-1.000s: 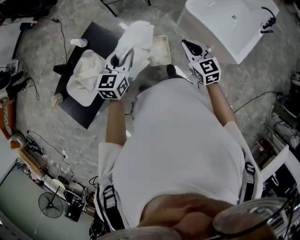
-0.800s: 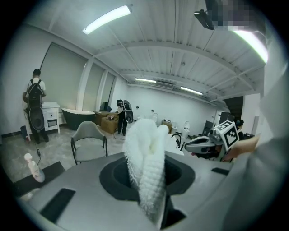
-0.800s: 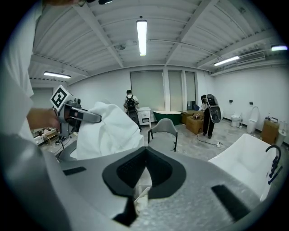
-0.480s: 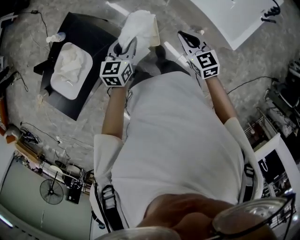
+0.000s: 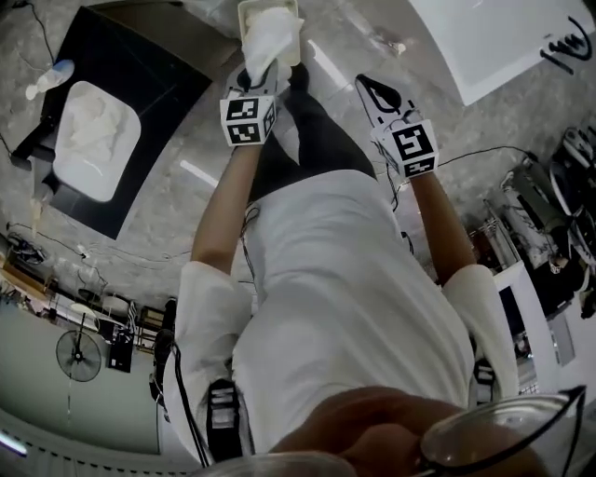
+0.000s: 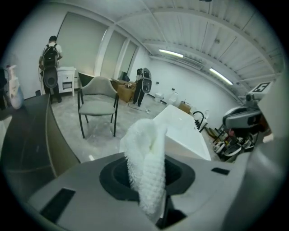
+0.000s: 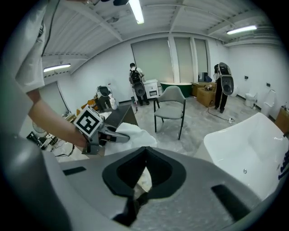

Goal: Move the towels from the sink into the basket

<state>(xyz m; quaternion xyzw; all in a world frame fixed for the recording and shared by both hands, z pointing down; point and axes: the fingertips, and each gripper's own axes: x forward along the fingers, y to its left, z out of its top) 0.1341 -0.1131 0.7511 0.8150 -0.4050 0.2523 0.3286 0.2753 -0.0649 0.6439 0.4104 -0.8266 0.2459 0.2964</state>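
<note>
**Midway: one towel at the basket, more in the sink**

The left gripper's fingers pinch the white towel, which hangs over the basket on the grey floor. The right gripper's fingers are together and empty. Crumpled towels lie in the sink on the black tabletop. A white bathtub stands nearby.
</note>
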